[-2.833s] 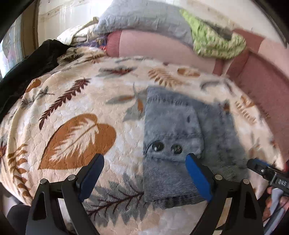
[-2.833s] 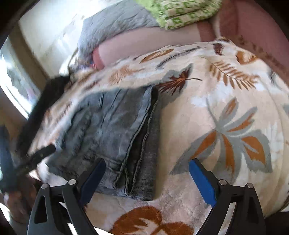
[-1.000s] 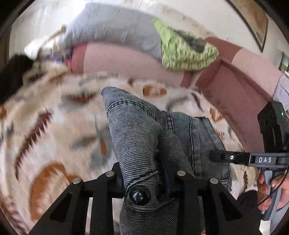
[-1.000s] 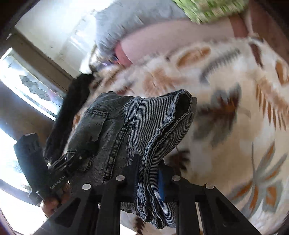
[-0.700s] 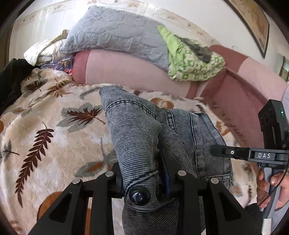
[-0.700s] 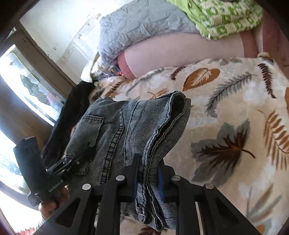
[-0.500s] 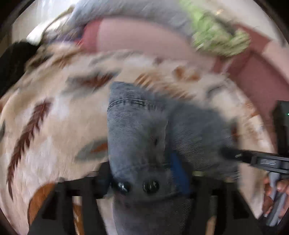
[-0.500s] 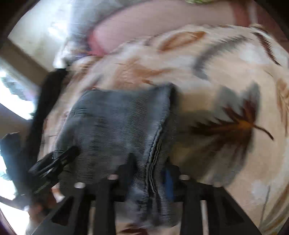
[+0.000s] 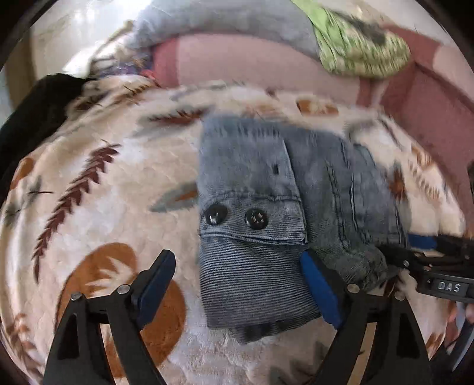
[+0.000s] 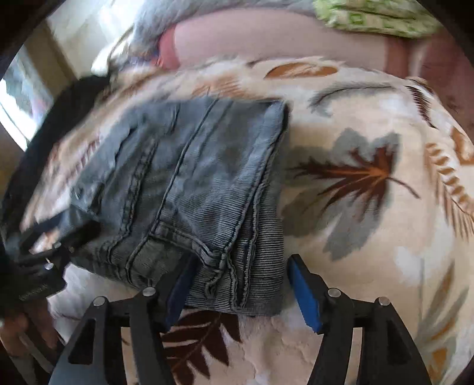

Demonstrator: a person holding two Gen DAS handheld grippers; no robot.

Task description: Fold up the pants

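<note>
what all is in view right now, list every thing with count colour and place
pants: one, grey-blue denim, folded into a block on the blanket, two dark buttons facing up
blanket: one, cream with brown and grey leaves, covering the surface under the pants
pillow: one, grey quilted, along the back above a pink bolster
green cloth: one, green patterned, bunched at the back to the right
dark garment: one, black, at the blanket's left edge
left gripper: black with blue pads, jaws opening, near end of the pants between them, unpressed
right gripper: black with blue pads, jaws opening, straddling the pants' near corner
</note>
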